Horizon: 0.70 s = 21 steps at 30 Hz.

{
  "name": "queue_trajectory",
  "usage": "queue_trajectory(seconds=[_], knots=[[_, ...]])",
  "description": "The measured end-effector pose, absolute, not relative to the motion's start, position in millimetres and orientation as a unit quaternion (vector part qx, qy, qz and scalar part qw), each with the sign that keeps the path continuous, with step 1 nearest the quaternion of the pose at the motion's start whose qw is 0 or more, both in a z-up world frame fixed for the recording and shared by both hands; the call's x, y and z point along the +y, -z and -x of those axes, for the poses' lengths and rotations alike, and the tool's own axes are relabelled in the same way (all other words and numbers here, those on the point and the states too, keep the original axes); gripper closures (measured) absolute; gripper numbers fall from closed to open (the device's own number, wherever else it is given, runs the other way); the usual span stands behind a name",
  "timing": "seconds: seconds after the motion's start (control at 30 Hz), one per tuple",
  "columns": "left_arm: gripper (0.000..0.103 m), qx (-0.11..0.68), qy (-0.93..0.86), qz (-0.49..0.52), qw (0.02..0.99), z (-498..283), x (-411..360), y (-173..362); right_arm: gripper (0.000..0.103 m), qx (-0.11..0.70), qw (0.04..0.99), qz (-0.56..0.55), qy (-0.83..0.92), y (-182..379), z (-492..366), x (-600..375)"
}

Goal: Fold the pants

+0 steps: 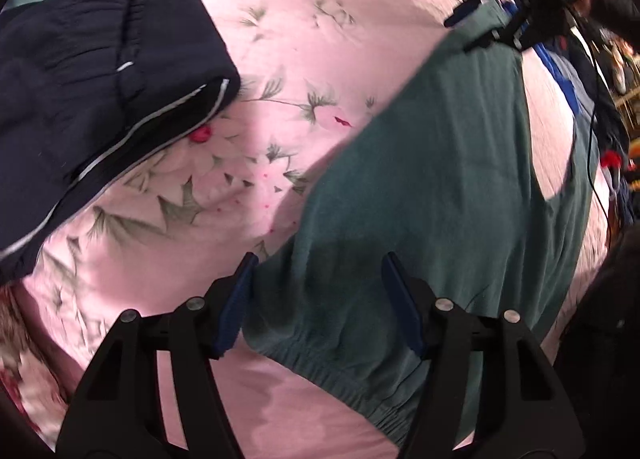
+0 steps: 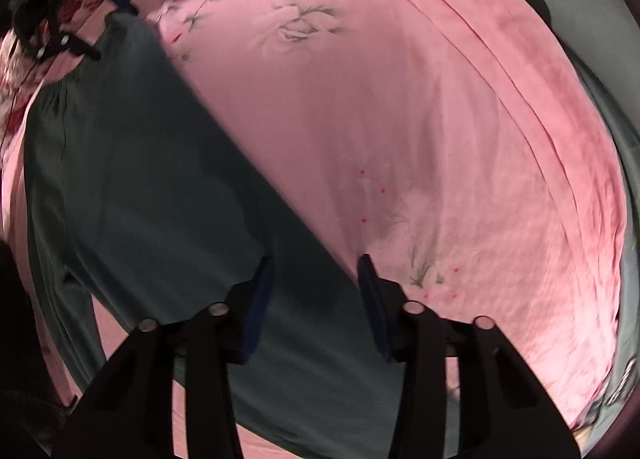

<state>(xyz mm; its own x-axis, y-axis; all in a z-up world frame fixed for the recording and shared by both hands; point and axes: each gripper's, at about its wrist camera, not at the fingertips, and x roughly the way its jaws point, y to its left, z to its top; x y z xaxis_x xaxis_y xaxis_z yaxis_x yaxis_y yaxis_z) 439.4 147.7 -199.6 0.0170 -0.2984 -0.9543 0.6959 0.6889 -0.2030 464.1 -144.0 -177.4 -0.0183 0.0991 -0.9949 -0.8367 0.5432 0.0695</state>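
Two tools are in view, yours in each hand, both over the green pants laid out on the bed's pink floral sheet.

Left tool: its blue-padded fingers are spread wide with nothing pinched. The elasticated band of the pants lies directly beneath and between them, the left finger at the fabric's edge, the right finger over the cloth. From here the pants run away ahead and to the right, toward your other tool.

Right tool: its fingers are likewise spread, gripping nothing. The pants lie under the left finger and the gap; the right finger sits just past the fabric's edge, over the bare sheet. The garment stretches ahead and to the left. Whether either tool touches the cloth cannot be told.

A folded navy garment with a pale piped stripe rests on the sheet, ahead and left of the left tool, well apart from the green pants. Both views are motion-blurred.
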Motion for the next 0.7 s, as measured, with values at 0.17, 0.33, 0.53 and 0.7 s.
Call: queue_trajectory(seconds=[0.17, 0.33, 0.53, 0.7], knots=[[0.089, 0.605, 0.360, -0.173, 0.689, -452, 155, 203, 0.102, 0.606, 0.619, 0.326, -0.379, 178, -467, -150], [0.094, 0.589, 0.365, -0.187, 0.696, -441, 156, 194, 0.102, 0.588, 0.627, 0.333, -0.388, 160, -444, -155], [0.094, 0.551, 0.360, -0.216, 0.721, -412, 146, 150, 0.102, 0.557, 0.657, 0.328, -0.387, 103, -398, -168], [0.094, 0.517, 0.367, -0.245, 0.734, -364, 149, 99, 0.102, 0.536, 0.665, 0.330, -0.400, 53, -328, -172]])
